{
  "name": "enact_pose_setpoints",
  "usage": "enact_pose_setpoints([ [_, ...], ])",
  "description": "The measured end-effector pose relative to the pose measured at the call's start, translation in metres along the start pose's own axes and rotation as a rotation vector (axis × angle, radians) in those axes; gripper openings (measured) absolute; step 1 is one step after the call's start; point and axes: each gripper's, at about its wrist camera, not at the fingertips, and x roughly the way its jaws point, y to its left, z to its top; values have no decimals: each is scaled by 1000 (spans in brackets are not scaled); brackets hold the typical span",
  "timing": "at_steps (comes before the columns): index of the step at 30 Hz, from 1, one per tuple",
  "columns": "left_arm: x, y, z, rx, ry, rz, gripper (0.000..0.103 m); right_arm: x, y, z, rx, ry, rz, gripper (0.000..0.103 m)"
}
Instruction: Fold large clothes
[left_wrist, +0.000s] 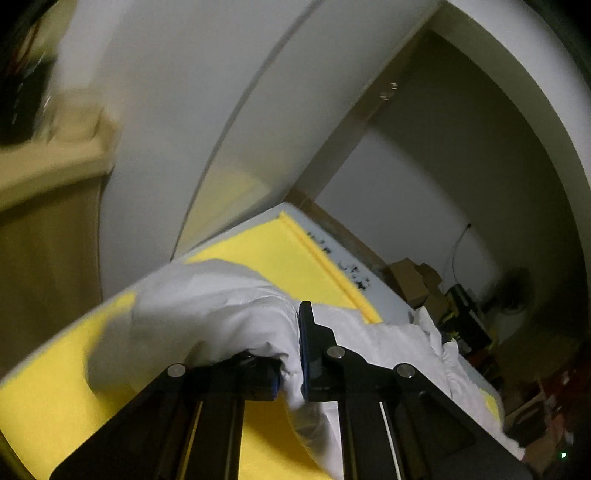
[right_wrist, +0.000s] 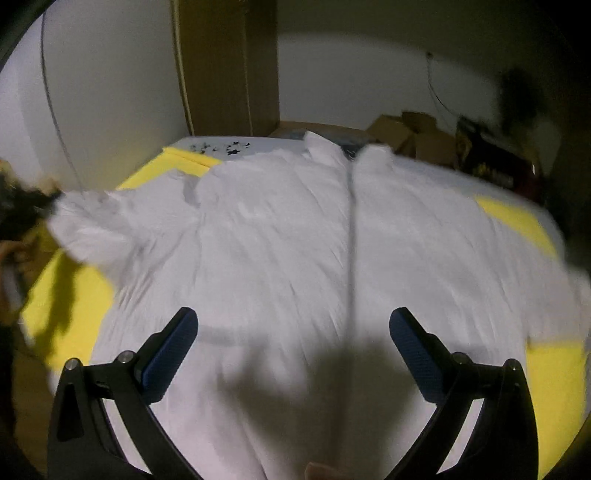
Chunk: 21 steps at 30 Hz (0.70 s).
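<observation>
Lying spread across the yellow sheet (right_wrist: 62, 310), the white jacket (right_wrist: 280, 236) runs with its long axis straight away from your right gripper (right_wrist: 293, 328), zipper line (right_wrist: 351, 229) pointing from hem, nearest you, to collar (right_wrist: 325, 146) at the far end. Your right gripper hovers above the hem region, jaws spread wide, blue ribbed pads (right_wrist: 170, 354) bare, gripping nothing; its shadow falls on the cloth just ahead. Your left gripper (left_wrist: 291, 354) is clamped tight on a bunch of the jacket's fabric, apparently the sleeve (right_wrist: 85, 229) out at the garment's left edge, with cloth draped over one finger and trailing down between both. That sleeve appears lifted off the sheet, so the left hand is the one already engaged; judged from this, the coming move is to carry the sleeve inward across the body, toward the zipper. Fabric: thin, matte, finely creased, limp, likely to sag and slide when raised. Yellow sheet: smooth, flat, with a raised seam near the far edge. Cardboard boxes (right_wrist: 410, 136) sit beyond the collar, well apart. Both views are blurred; finer detail cannot be read.
</observation>
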Motion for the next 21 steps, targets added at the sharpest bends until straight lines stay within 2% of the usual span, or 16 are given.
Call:
enact_pose_setpoints([
  [2,-8,-16,3,33,-15,-10,6,45,29,33,-19,29,-29,103],
  [6,-20,-49,8,122,-54,-15,6,117,79,65,-106,75,-113,103],
  [8,-23,-63,7,169,-70,-7,6,139,101,70,-147,75,-128,103],
  [10,-26,-75,5,193,-77,-5,6,168,124,73,-209,92,-191,103],
  [13,-19,-83,-1,191,-50,-10,6,209,144,65,-311,190,-230,103],
  [15,-21,-89,-3,203,-57,-8,6,203,140,64,-318,137,-213,103],
  [17,-20,-96,-5,206,-57,-26,6,187,118,65,-250,119,-177,103],
  [21,-20,-137,-13,237,-60,-86,6,122,31,55,-39,38,-134,103],
])
